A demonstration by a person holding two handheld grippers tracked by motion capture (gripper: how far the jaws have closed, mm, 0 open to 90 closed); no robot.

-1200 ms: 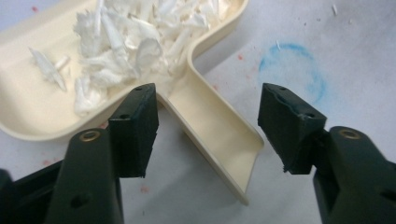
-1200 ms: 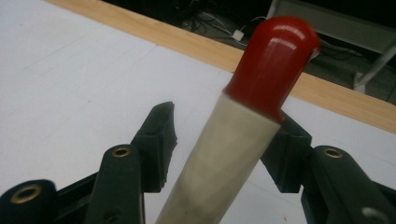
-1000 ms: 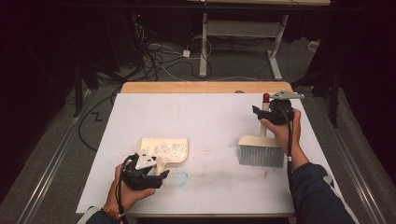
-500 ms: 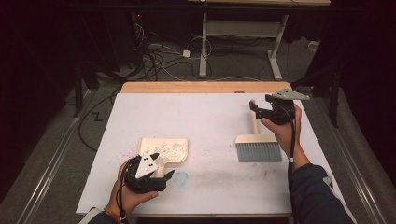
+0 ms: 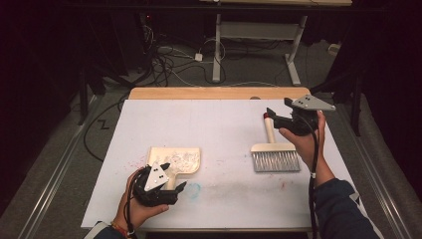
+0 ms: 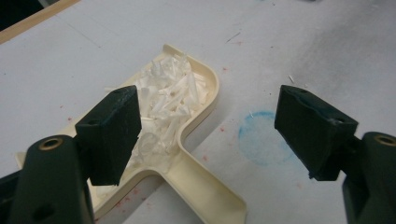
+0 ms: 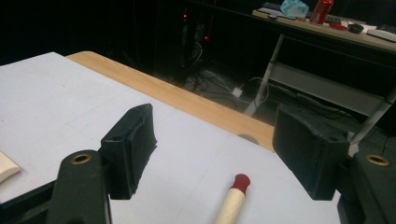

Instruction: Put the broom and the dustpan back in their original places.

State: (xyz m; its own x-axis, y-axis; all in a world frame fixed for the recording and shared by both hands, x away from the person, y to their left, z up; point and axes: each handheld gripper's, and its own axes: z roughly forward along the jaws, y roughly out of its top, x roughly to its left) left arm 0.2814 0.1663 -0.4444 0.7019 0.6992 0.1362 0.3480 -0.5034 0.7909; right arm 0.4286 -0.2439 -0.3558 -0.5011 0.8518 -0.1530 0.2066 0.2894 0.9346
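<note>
On the near-left part of the white table (image 5: 224, 124), the left gripper (image 5: 166, 191) hovers low with its jaws spread wide and nothing between them. Just ahead of it lies the cream dustpan (image 5: 174, 159), heaped with white paper shreds (image 6: 170, 95). In the left gripper view the dustpan's handle (image 6: 205, 186) runs straight back toward the gripper, passing under the gap between the jaws, so its long axis is roughly in line with the gripper's reach; a short drop and a squeeze across the handle looks like all that hand would need. A faint blue ring stain (image 6: 264, 142) marks the table just beside the handle.

Farther right, well apart from the dustpan, the hand brush (image 5: 274, 154) lies flat with its grey bristles toward the person and its pale handle pointing away, ending in a red tip (image 7: 241, 181). The right gripper (image 5: 273, 117) hangs above that far end, jaws open and empty. In the right gripper view the handle rises from below, between the jaws and lower than them, its axis along the gripper's line of sight. The right hand is plainly the nearer one for the brush, the left for the dustpan.
</note>
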